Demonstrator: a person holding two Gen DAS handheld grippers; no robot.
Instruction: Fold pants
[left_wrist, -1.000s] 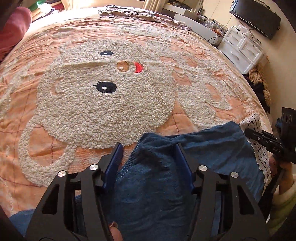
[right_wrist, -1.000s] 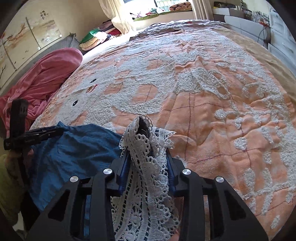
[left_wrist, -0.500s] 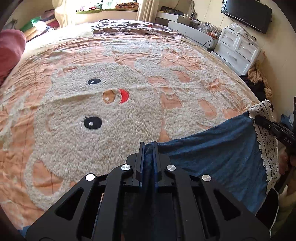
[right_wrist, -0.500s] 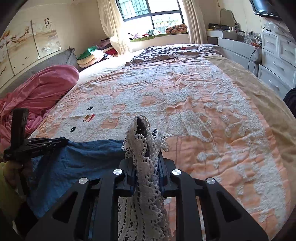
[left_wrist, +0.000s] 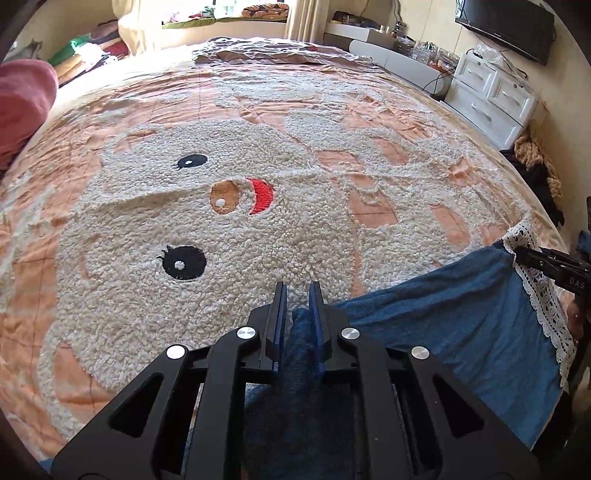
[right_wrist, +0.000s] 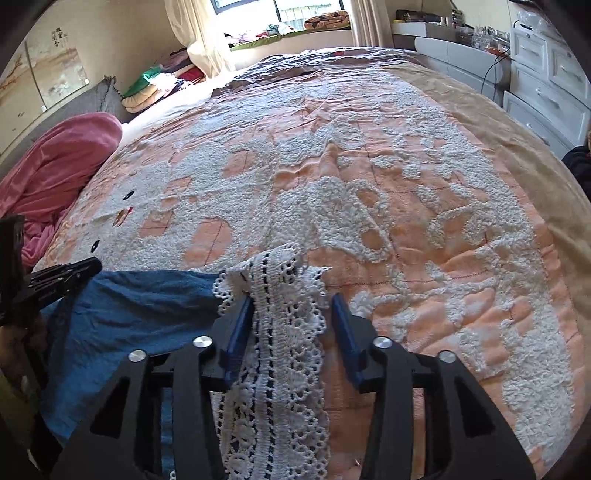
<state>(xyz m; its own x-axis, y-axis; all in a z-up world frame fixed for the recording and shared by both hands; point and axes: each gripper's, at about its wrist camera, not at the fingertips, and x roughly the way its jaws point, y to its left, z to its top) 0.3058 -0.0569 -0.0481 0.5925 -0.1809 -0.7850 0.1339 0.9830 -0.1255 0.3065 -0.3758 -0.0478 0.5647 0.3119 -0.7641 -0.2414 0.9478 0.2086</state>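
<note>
Blue pants (left_wrist: 461, 325) with a white lace hem (right_wrist: 280, 332) hang stretched between my two grippers over the near edge of the bed. My left gripper (left_wrist: 297, 291) has a bunched fold of the blue cloth wedged between its narrow jaws, which are starting to open. My right gripper (right_wrist: 291, 306) is opening: its blue pads stand well apart. The lace strip drapes loosely between them, brushing the left pad only. Each gripper shows at the edge of the other's view: the right gripper (left_wrist: 554, 266) and the left gripper (right_wrist: 62, 273).
The bed carries an orange blanket (left_wrist: 258, 129) with a fluffy white bear pattern. A pink quilt (right_wrist: 62, 162) is heaped at the left. White drawers (left_wrist: 491, 99), a TV (left_wrist: 509, 22) and a clothes pile (left_wrist: 535, 158) line the right wall.
The left jaws closed from wide open onto the blue cloth. The right jaws, pinched on the lace before, have spread apart. The pants now stretch wider between the grippers.
</note>
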